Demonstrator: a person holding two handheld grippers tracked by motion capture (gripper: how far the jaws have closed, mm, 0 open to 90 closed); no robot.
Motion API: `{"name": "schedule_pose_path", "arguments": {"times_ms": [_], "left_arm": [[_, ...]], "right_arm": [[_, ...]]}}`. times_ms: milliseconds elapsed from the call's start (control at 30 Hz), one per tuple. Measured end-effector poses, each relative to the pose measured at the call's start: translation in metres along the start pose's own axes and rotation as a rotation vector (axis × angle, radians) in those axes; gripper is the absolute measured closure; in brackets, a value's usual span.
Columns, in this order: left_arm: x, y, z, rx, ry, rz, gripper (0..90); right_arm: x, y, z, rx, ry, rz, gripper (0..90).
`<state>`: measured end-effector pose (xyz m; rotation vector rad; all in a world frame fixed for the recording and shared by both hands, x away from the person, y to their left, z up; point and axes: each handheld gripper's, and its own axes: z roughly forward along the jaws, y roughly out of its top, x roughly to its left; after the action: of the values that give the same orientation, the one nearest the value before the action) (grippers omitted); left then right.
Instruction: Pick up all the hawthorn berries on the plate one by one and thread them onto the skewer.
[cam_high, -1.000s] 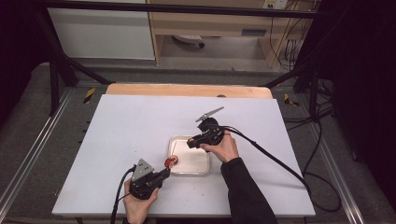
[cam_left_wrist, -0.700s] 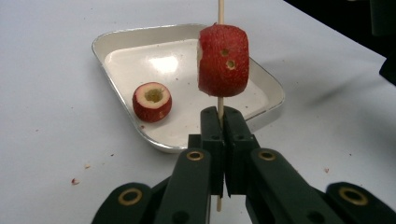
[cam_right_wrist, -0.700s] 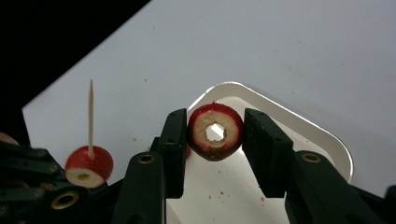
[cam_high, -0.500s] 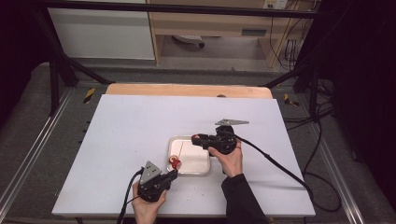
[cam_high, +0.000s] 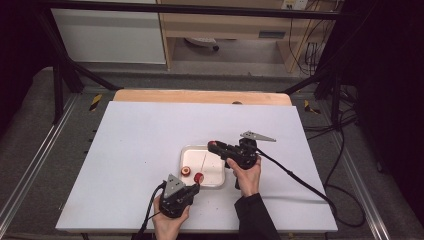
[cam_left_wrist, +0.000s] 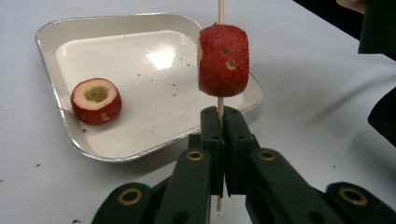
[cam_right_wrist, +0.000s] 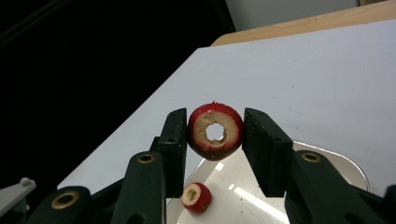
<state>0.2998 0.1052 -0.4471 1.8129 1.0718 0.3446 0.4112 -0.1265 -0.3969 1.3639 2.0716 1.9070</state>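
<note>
Left gripper (cam_left_wrist: 223, 122): its jaws are squeezed tight on a thin wooden stick (cam_left_wrist: 220, 9). It sits at about 6 o'clock on the table (cam_high: 140, 145).
Stick: it stands up straight, with a red fruit piece (cam_left_wrist: 223, 61) pushed onto it above the jaws.
Right gripper (cam_right_wrist: 215, 140): its jaws hold a red fruit ring (cam_right_wrist: 215, 131) with a hole in the middle, one jaw on each side.
Fruit ring: it hangs above the tray (cam_high: 216, 181), at about 3 o'clock from the tray's middle.
Tray: white, near the middle of the table; one cut fruit piece (cam_left_wrist: 96, 100) lies in it, at about 9 o'clock from the stick.
</note>
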Motion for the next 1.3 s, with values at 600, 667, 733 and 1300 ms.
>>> {"name": "schedule_pose_path", "arguments": {"times_ms": [600, 667, 733, 1300], "left_arm": [[-0.009, 0.005, 0.016, 0.010, -0.010, -0.040, 88.3], [-0.009, 0.005, 0.016, 0.009, -0.011, -0.043, 88.3], [-0.009, 0.006, 0.016, 0.003, -0.013, -0.050, 88.2], [-0.009, 0.007, 0.016, -0.014, -0.027, -0.093, 88.3]], "right_arm": [[0.006, 0.001, -0.004, -0.052, 0.022, 0.013, 61.5], [0.006, 0.000, -0.005, -0.052, 0.023, 0.013, 61.5], [0.006, 0.000, -0.005, -0.055, 0.024, 0.010, 61.5], [0.007, -0.004, -0.002, -0.053, 0.029, 0.017, 61.5]]}}
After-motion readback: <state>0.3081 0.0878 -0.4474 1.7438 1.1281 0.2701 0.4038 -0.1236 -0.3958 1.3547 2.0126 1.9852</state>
